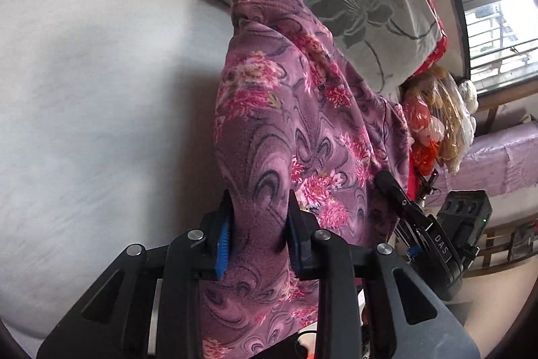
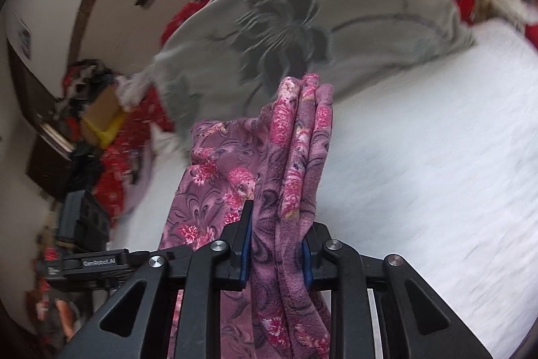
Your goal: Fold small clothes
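Fingers of the left gripper (image 1: 259, 224) and the right gripper (image 2: 277, 244) are both clamped on the purple floral fleece garment (image 1: 285, 123), lifted above the white bed sheet (image 1: 101, 90), long axis dangling toward the sheet.

Two bits of lettering can be read. White capitals "DAS" run along the black body of the right gripper (image 1: 440, 244), seen from the left wrist. "GenRobot.AI" is printed in white on the black body of the left gripper (image 2: 99, 262), seen from the right wrist.
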{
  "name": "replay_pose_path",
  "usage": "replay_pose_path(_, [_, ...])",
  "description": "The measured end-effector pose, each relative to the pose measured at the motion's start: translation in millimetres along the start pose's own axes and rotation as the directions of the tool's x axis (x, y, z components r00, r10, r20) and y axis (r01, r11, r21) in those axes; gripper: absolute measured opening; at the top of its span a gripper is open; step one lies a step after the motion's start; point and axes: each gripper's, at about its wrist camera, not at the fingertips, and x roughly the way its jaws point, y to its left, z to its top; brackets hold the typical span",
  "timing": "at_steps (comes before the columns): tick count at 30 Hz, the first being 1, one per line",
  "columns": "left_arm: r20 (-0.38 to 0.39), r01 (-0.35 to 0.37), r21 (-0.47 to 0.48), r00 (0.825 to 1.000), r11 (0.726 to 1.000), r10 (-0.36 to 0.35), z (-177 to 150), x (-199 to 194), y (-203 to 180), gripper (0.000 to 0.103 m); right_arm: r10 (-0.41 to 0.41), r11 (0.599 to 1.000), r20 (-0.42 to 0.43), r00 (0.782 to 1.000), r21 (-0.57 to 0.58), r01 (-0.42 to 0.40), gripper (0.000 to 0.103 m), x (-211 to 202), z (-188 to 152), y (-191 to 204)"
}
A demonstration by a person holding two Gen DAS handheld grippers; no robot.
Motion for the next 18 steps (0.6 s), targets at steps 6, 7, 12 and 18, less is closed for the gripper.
replay_pose_path(6, [-0.04,-0.075,-0.1,0.997,0.992,0.071,-9.2,19.9,41.4,0.032,-0.094,0.995,-0.166,0.982,0.003,0.096,0.026,49.9,-37.7,-6.6])
replay_pose_path(7, [-0.046,-0.031,-0.134,0.999,0.991,0.025,-10.3,16.8,48.3,0.032,-0.146,0.989,-0.194,0.97,-0.013,0.146,0.028,58.3,-42.1,-11.5])
replay_pose_path(12, [0.062,-0.029,-0.008,0.998,1.0,0.029,5.2,-15.1,22.4,0.033,-0.207,0.978,-0.11,0.972,0.009,0.209,0.036,35.4,-23.3,-22.2])
replay_pose_path(18, [0.123,-0.166,0.21,0.982,0.963,0.143,47.7,19.9,-34.6,0.046,-0.178,0.954,-0.03,0.984,-0.25,0.165,0.029,50.1,1.3,23.3])
